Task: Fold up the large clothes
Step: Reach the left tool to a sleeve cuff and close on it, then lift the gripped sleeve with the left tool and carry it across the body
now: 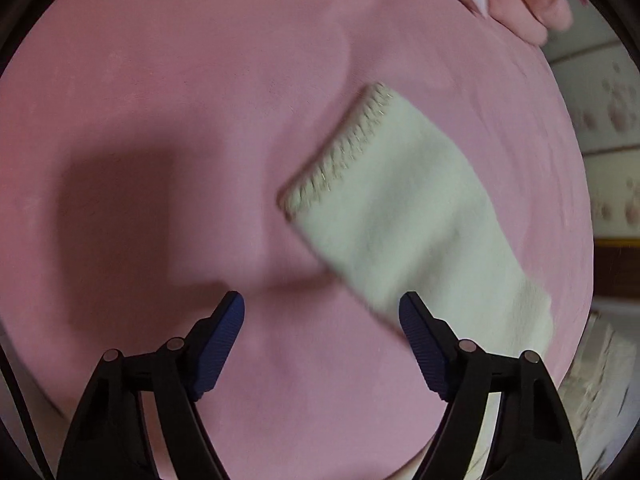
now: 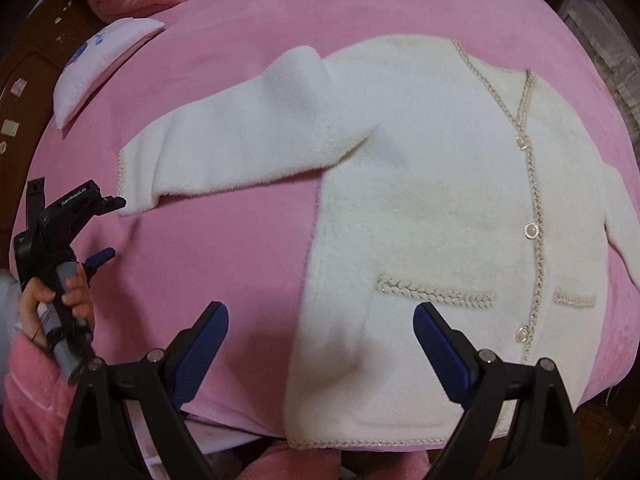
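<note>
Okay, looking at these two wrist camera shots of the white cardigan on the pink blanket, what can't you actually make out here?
- Cardigan: its far sleeve runs off the right edge of the right wrist view.
- Cuff of the near sleeve: smeared by motion blur in the left wrist view; stitching unclear.
- Left gripper: small and partly hidden by the hand in the right wrist view.
- Pillow print: too small and distorted to read.
</note>
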`<state>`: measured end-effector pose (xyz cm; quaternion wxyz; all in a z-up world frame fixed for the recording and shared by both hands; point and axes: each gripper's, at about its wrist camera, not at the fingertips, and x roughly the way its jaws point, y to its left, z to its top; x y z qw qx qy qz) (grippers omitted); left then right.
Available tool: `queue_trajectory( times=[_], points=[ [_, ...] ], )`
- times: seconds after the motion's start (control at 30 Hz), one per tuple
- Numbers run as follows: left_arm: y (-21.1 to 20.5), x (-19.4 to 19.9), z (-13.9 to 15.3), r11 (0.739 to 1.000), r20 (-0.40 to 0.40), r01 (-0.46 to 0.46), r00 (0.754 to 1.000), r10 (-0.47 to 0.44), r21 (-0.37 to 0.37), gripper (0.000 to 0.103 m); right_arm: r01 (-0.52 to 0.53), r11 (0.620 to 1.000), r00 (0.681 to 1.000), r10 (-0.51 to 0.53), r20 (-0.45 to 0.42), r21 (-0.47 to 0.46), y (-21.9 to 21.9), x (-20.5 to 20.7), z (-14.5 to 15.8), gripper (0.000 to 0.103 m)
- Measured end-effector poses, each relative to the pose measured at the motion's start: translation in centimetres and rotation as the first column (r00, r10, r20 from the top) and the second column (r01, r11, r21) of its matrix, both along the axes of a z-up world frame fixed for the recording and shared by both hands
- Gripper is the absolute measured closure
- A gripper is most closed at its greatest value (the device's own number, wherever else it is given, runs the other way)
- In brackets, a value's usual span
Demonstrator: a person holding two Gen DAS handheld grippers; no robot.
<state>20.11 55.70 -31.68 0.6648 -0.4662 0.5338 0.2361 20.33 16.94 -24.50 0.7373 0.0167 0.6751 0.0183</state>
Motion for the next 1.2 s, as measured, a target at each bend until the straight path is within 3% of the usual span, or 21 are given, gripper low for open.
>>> queue_trajectory(
  times=[0.07,0.2,0.23,0.27,0.3,0.47,0.57,0.7,0.8,0.9,1.0,1.07,1.13,1.2],
  points=[
    [0.9,0.6,-2.0,0.998,-0.014,-0.042,0.999,0.042,-0.035,0.041,0.029,1.000,0.999,-0.029,-0.016,-0.005,-0.3,0.9,-0.6,0.009],
    [1.5,0.8,-4.1,0.991,-0.022,-0.127,0.992,0.126,-0.047,0.042,0.080,0.997,0.997,-0.080,-0.015,-0.025,-1.4,2.0,-0.7,0.009],
    [1.7,0.9,-4.3,0.989,-0.018,-0.143,0.990,0.143,-0.047,0.054,0.094,0.995,0.995,-0.094,-0.012,-0.026,-1.8,2.1,-0.7,0.009],
    [1.8,0.8,-4.2,0.986,-0.005,-0.159,0.987,0.159,-0.048,0.080,0.113,0.993,0.994,-0.113,-0.009,-0.029,-2.5,2.1,-0.6,0.009],
    [2.0,0.9,-4.1,0.984,0.015,-0.170,0.985,0.171,-0.052,0.088,0.124,0.992,0.992,-0.125,-0.009,-0.033,-3.0,2.1,-0.5,0.009],
    [1.4,0.1,-2.6,0.981,0.046,-0.192,0.980,0.192,-0.008,0.096,0.204,0.977,0.978,-0.206,-0.022,-0.053,-6.1,1.4,-1.0,0.009],
    [-0.2,-0.2,0.2,0.982,0.111,-0.189,0.976,0.185,0.028,0.097,0.275,0.960,0.961,-0.277,-0.027,-0.041,-8.1,0.7,-1.0,0.009],
    [-3.1,0.3,5.0,0.985,0.175,-0.139,0.977,0.120,0.099,0.097,0.319,0.947,0.948,-0.319,-0.012,-0.024,-9.9,0.4,-0.6,0.009],
    [-7.4,1.7,9.9,0.983,0.263,-0.048,0.965,-0.001,0.177,0.099,0.343,0.939,0.939,-0.343,0.011,-0.002,-11.4,0.4,0.1,0.009],
    [-10.7,4.1,14.2,0.972,0.353,0.059,0.925,-0.139,0.228,0.100,0.366,0.930,0.930,-0.367,0.038,0.031,-13.5,0.3,0.7,0.009],
    [-18.0,6.0,17.4,0.937,0.434,0.209,0.843,-0.317,0.278,0.100,0.380,0.920,0.918,-0.388,0.080,0.096,-16.3,0.6,1.0,0.009],
    [-23.6,7.5,18.2,0.911,0.482,0.314,0.775,-0.408,0.266,0.100,0.387,0.913,0.908,-0.402,0.115,0.131,-18.5,0.8,0.7,0.009],
    [-28.0,8.4,17.3,0.885,0.481,0.407,0.743,-0.466,0.228,0.100,0.398,0.909,0.902,-0.412,0.129,0.124,-20.5,1.1,0.0,0.009],
    [-30.7,10.4,16.4,0.859,0.425,0.449,0.746,-0.512,0.246,0.100,0.407,0.907,0.900,-0.418,0.125,0.108,-22.3,1.4,-1.0,0.009]
  ],
)
